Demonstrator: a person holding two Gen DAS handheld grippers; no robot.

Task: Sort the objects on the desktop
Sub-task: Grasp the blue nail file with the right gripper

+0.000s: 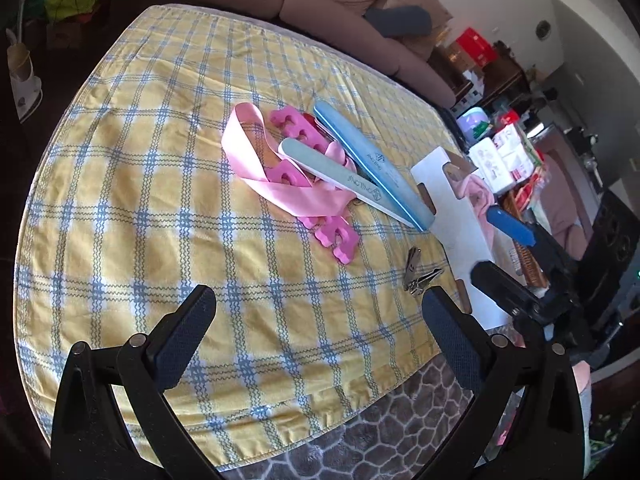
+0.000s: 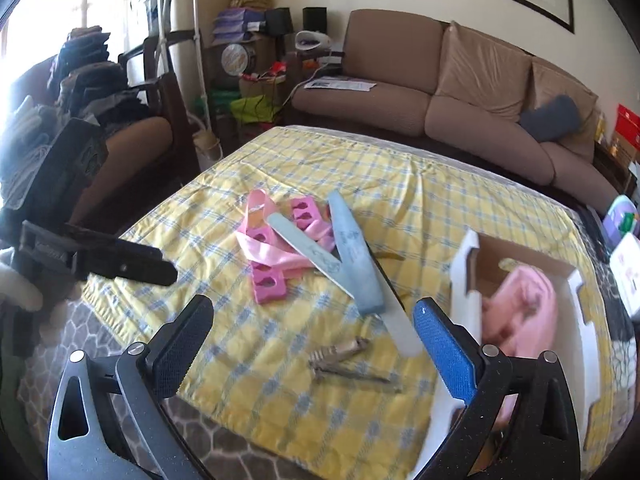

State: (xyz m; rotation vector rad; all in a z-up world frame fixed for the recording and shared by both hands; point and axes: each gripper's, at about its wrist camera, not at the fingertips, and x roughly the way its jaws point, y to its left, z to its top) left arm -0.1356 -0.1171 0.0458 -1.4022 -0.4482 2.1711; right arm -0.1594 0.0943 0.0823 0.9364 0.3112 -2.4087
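1. Two nail files (image 1: 372, 168) lay crossed in a V at frame centre of both views, the blue one (image 2: 356, 256) over the pale green one (image 1: 340, 176), both resting on a pink ribbon (image 1: 256, 160) and pink foam toe separators (image 2: 268, 280).
2. Metal nail clippers (image 1: 418, 276) lay on the cloth just below the files, apart from them; blurred in the right wrist view (image 2: 344, 356).
3. White cardboard box (image 2: 576, 312) sat right of the pile, open, with a pink cloth (image 2: 524, 312) inside.
4. Everything rested on a yellow-and-blue checked tablecloth (image 1: 140, 200).
5. Left gripper (image 1: 320, 320) at lower frame, jaws spread wide, nothing between them, hovering over bare cloth near the clippers.
6. Right gripper (image 2: 314, 332) at lower frame, jaws spread wide, empty, clippers in the gap beyond the tips, blue-padded finger (image 2: 444, 344) beside the box wall.
7. Brown sofa (image 2: 440, 92) stood behind the table at upper frame.
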